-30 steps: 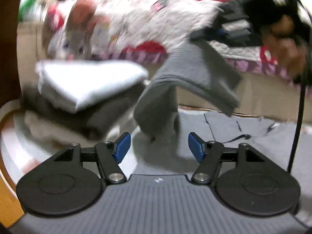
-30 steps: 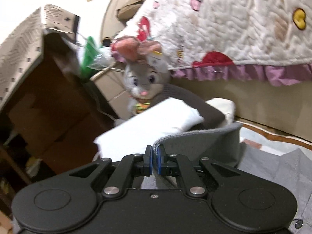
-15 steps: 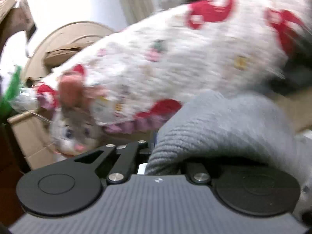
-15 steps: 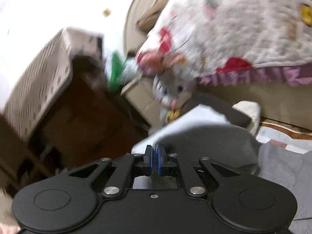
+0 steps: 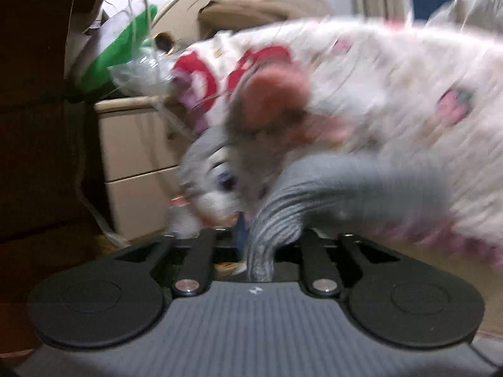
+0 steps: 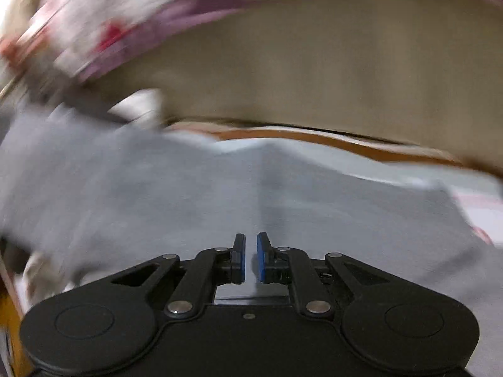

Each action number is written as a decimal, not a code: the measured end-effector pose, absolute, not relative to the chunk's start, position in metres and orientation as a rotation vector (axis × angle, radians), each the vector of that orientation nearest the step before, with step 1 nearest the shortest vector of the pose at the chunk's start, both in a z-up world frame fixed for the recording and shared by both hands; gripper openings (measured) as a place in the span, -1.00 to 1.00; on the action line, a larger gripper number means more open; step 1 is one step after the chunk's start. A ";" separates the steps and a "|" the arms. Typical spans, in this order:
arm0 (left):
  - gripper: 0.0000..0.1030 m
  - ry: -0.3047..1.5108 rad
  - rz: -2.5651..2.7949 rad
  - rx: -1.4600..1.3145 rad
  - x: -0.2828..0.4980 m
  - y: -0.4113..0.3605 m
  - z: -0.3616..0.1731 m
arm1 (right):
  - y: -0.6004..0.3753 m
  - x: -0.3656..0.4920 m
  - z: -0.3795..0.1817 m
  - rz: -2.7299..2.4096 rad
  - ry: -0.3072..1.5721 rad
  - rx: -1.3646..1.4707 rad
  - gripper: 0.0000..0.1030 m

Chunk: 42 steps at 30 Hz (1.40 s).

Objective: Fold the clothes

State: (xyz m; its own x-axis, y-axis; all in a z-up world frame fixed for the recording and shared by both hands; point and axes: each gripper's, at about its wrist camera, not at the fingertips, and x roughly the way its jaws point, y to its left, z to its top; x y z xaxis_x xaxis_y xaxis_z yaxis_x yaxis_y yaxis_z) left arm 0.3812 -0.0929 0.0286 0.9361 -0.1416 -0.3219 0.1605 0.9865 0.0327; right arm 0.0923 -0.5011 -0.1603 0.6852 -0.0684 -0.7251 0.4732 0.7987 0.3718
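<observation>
In the left wrist view a grey ribbed garment rises from between the jaws of my left gripper and arches to the right. The cloth fills the gap, and the jaws are opening. One blue pad shows; the cloth hides the other. In the right wrist view my right gripper points down at the grey garment, which lies spread on the floor mat. Its jaws are opening, a narrow gap shows and nothing is between them. Both views are blurred.
A plush rabbit sits right behind the left gripper, below a white quilt with red patches. A cream cabinet and a green bag are to the left. The bed base stands beyond the spread garment, with a white bundle at its left.
The left gripper shut on the grey garment and carried it up and left toward the rabbit. The right gripper let go of the cloth edge and swung down over the spread garment.
</observation>
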 end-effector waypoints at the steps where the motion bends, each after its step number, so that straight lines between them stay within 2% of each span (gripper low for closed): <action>1: -0.42 0.340 -0.109 0.110 0.387 -0.094 0.022 | -0.517 0.078 -0.161 -0.367 0.751 0.591 -0.76; 3: -0.41 0.355 -0.047 0.136 0.396 -0.085 0.013 | -0.547 0.049 -0.161 -0.453 0.729 0.616 -0.76; 5: -0.08 0.407 0.087 0.075 0.400 -0.067 0.008 | -0.571 0.021 -0.157 -0.503 0.712 0.621 -0.65; 8: -0.06 0.422 0.147 -0.092 0.383 -0.037 0.004 | -0.598 -0.020 -0.149 -0.546 0.695 0.573 -0.41; 10: -0.06 0.377 0.078 -0.115 0.355 -0.037 0.005 | -0.608 -0.042 -0.146 -0.563 0.687 0.547 -0.37; 13: -0.01 0.293 -0.049 -0.054 0.304 -0.070 0.006 | -0.619 -0.059 -0.150 -0.585 0.685 0.556 -0.31; 16: 0.27 0.346 -0.304 0.011 0.271 -0.127 -0.003 | -0.625 -0.065 -0.156 -0.568 0.678 0.586 -0.28; 19: 0.28 0.484 -0.575 0.055 0.251 -0.190 -0.023 | -0.625 -0.052 -0.163 -0.499 0.655 0.698 -0.07; 22: 0.28 0.626 -0.749 0.088 0.239 -0.250 -0.057 | -0.625 -0.035 -0.177 -0.400 0.640 0.883 0.05; 23: 0.28 0.629 -0.782 0.131 0.230 -0.268 -0.069 | -0.625 -0.030 -0.182 -0.381 0.639 0.944 0.12; 25: 0.28 0.617 -0.842 0.212 0.207 -0.299 -0.091 | -0.623 -0.019 -0.195 -0.391 0.655 1.023 0.13; 29: 0.28 0.563 -1.042 0.295 0.183 -0.348 -0.118 | -0.616 0.002 -0.208 -0.441 0.719 1.005 0.13; 30: 0.28 0.569 -1.087 0.305 0.181 -0.360 -0.124 | -0.616 0.004 -0.207 -0.425 0.705 0.998 0.08; 31: 0.28 0.576 -1.127 0.314 0.180 -0.372 -0.129 | -0.617 0.007 -0.206 -0.407 0.697 0.997 -0.15; 32: 0.28 0.599 -1.136 0.315 0.185 -0.386 -0.135 | -0.618 0.009 -0.205 -0.382 0.684 0.989 -0.80; 37: 0.28 0.752 -1.156 0.293 0.214 -0.440 -0.167 | -0.616 0.011 -0.188 -0.279 0.605 0.857 -0.83; 40: 0.29 0.872 -1.209 0.186 0.228 -0.448 -0.181 | -0.618 -0.003 -0.170 -0.231 0.513 0.844 -0.83; 42: 0.35 1.000 -1.266 0.009 0.240 -0.440 -0.188 | -0.617 -0.008 -0.159 -0.226 0.518 0.805 -0.83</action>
State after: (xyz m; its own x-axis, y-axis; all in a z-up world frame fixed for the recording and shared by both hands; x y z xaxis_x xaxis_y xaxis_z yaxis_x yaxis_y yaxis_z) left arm 0.2398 -0.4397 -0.1879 -0.0426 -0.7803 -0.6239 0.7879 0.3577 -0.5012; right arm -0.0083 -0.6171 -0.1590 0.8527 0.0006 -0.5224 0.3837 0.6778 0.6271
